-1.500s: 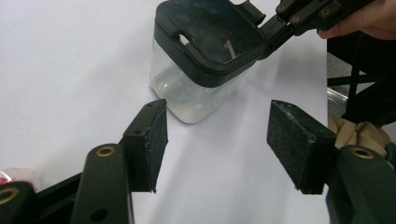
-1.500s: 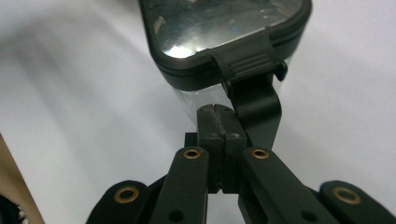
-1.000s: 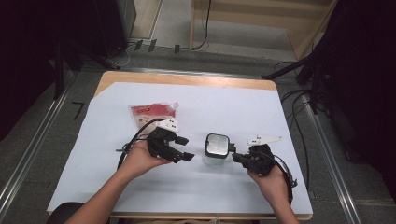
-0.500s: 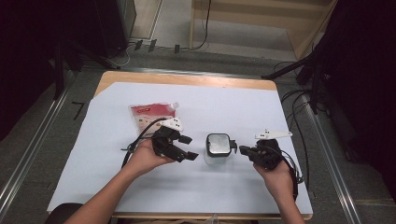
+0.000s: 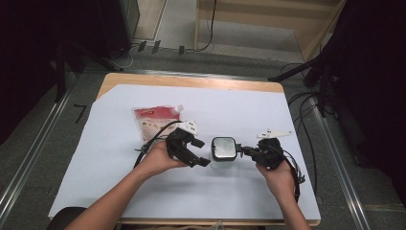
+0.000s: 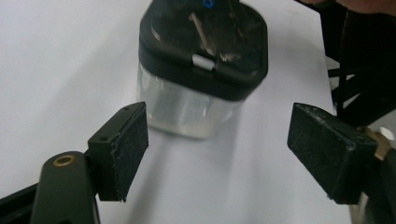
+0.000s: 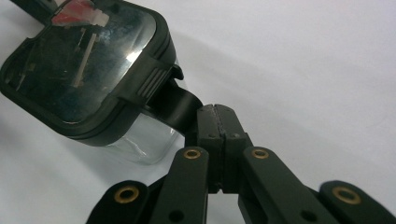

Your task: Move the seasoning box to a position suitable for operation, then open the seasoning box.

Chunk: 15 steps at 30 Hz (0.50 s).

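Right gripper view: right gripper [image 7: 215, 122] is pinching, jaws closed, on lid tab [image 7: 180, 105] of container [image 5: 223, 152]. Left gripper [image 6: 233, 154] is waiting wide just beside it. Lid [image 6: 205, 39] looks unopened; pouch [image 5: 155, 117] untouched.

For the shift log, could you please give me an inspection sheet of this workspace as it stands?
Surface: white sheet over a wooden table.
Job's things: clear square container with black lid, upright; red pouch lying flat behind.
Clutter: nothing seen.
Grippers: left gripper open, facing the container; right gripper, fingers shut on the lid's black tab.
Cables: one trails from each gripper; more lie on the floor.
Surroundings: grey floor, dark equipment, wooden frame.
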Tool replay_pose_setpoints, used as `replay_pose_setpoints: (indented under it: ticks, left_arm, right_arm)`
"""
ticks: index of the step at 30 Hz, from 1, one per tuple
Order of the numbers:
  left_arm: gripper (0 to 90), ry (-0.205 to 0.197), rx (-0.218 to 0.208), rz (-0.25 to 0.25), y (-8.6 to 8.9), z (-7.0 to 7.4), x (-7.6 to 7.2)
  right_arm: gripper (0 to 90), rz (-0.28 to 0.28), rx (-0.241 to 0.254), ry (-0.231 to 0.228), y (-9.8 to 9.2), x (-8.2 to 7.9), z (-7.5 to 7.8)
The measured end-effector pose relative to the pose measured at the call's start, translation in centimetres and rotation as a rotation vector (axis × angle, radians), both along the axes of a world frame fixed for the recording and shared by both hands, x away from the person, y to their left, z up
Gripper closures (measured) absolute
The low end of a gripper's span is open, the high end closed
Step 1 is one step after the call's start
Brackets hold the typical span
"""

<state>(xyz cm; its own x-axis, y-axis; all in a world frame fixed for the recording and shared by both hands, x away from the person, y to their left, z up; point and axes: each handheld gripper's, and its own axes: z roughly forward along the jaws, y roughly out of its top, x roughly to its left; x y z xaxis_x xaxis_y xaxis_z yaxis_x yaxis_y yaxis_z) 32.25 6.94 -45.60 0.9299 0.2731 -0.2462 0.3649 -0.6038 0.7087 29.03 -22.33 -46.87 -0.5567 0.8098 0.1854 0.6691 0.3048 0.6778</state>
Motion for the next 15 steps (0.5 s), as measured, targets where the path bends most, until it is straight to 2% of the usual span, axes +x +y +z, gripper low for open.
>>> replay_pose_setpoints:
  ticks: [2, 7, 10, 15]
  left_arm:
    - [19.4, -0.021, 0.021, -0.006, -0.6, 0.0, 0.4]
    - [20.6, -0.021, 0.029, -0.017, -1.2, 0.0, 0.8]
    - [20.1, -0.004, 0.034, -0.015, -1.4, -0.5, 0.9]
    - [19.2, -0.021, 0.043, -0.016, -2.0, -0.8, 0.8]
  right_arm:
    - [90.0, 0.0, -0.002, 0.01, 0.1, 0.4, -0.3]
    - [90.0, 0.005, 0.006, 0.02, 0.0, 0.7, -0.6]
    - [90.0, 0.009, 0.001, 0.022, 0.0, 0.8, -0.7]
    - [90.0, 0.0, 0.002, 0.027, 0.1, 0.8, -0.7]
